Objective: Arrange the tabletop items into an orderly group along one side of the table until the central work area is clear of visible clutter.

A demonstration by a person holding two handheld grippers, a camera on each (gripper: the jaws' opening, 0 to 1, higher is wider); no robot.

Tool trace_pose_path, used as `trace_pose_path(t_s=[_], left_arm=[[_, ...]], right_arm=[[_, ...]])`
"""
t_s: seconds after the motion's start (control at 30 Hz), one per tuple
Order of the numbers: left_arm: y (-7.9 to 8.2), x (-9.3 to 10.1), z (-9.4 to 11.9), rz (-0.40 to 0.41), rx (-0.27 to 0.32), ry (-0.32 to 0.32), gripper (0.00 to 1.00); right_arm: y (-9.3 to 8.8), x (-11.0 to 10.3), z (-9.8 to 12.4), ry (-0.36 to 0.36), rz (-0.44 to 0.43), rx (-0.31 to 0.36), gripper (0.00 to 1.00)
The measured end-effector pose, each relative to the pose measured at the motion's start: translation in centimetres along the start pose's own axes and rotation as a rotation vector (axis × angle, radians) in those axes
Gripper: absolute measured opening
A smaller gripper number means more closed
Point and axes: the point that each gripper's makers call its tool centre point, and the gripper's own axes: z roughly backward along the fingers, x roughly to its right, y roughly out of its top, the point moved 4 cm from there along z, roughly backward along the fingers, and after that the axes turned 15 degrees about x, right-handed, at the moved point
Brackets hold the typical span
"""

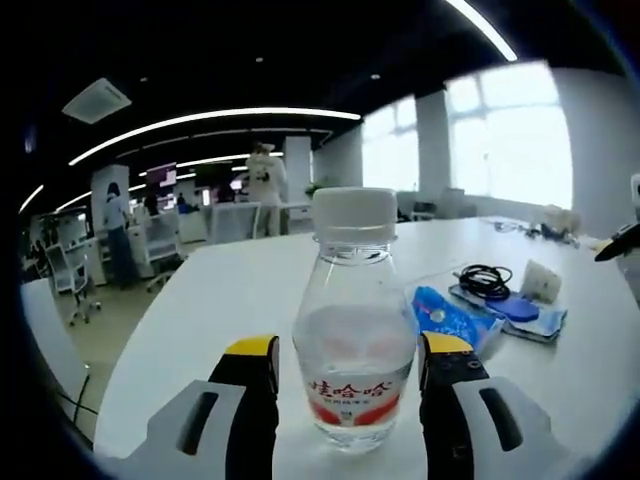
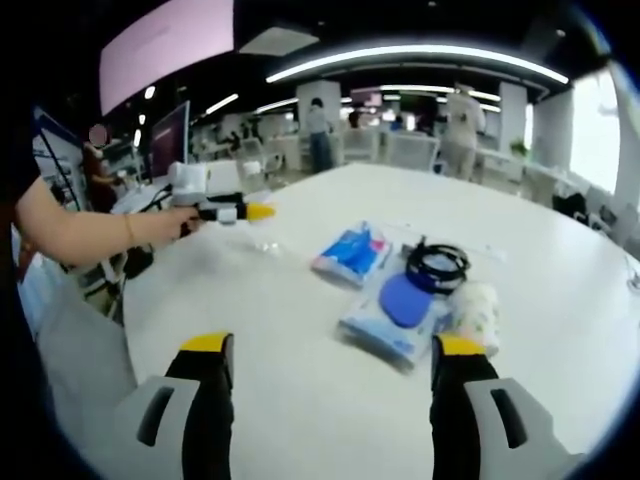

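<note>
A clear water bottle (image 1: 352,330) with a white cap and a red label stands on the white table (image 1: 230,300) between my left gripper's (image 1: 350,350) jaws. The jaws flank it closely, with a narrow gap on the left side, so the gripper is open. In the right gripper view this bottle (image 2: 265,236) stands at the tips of the left gripper (image 2: 240,212), which a person's hand holds. My right gripper (image 2: 335,385) hangs open over bare table with nothing between its jaws. Beyond it lie a blue packet (image 2: 352,252), a coiled black cable (image 2: 436,265) and a blue disc (image 2: 405,298).
The blue disc rests on a clear packet (image 2: 380,328), beside a white patterned pack (image 2: 478,310). The same cluster sits right of the bottle: blue packet (image 1: 450,318), cable (image 1: 485,280), disc (image 1: 515,308). The table's left edge (image 2: 125,300) is near a forearm (image 2: 90,235). Desks and people stand far behind.
</note>
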Motion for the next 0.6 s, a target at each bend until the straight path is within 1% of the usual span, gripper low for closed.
trace_pose_path(t_s=[0.1,0.17,0.23,0.33,0.43,0.53,0.57,0.6], left_arm=[[-0.06,0.15,-0.09,0.007,-0.003,0.015,0.44],[-0.11,0.59,-0.15,0.065,0.001,0.027,0.41],[-0.11,0.46,-0.09,0.037,0.004,0.032,0.41],[-0.10,0.49,-0.07,0.042,0.009,0.044,0.41],[-0.04,0.56,-0.05,0.042,0.001,0.056,0.40],[-0.03,0.52,-0.10,0.044,-0.004,0.084,0.40],[-0.03,0.41,-0.13,0.044,-0.005,0.106,0.40],[-0.07,0.42,-0.19,0.045,-0.008,0.110,0.40]], right_arm=[[0.09,-0.04,-0.05,0.000,-0.001,0.004,0.79],[0.10,-0.05,-0.05,-0.001,-0.001,0.005,0.79],[0.10,-0.06,0.00,-0.003,0.000,0.004,0.79],[0.11,-0.08,0.11,-0.005,-0.002,0.006,0.79],[0.01,-0.07,0.17,-0.008,-0.002,0.003,0.78],[-0.05,-0.16,0.13,-0.005,-0.003,0.003,0.78],[-0.05,-0.21,0.10,-0.002,-0.002,0.004,0.78],[-0.06,-0.25,0.07,-0.002,-0.003,0.004,0.78]])
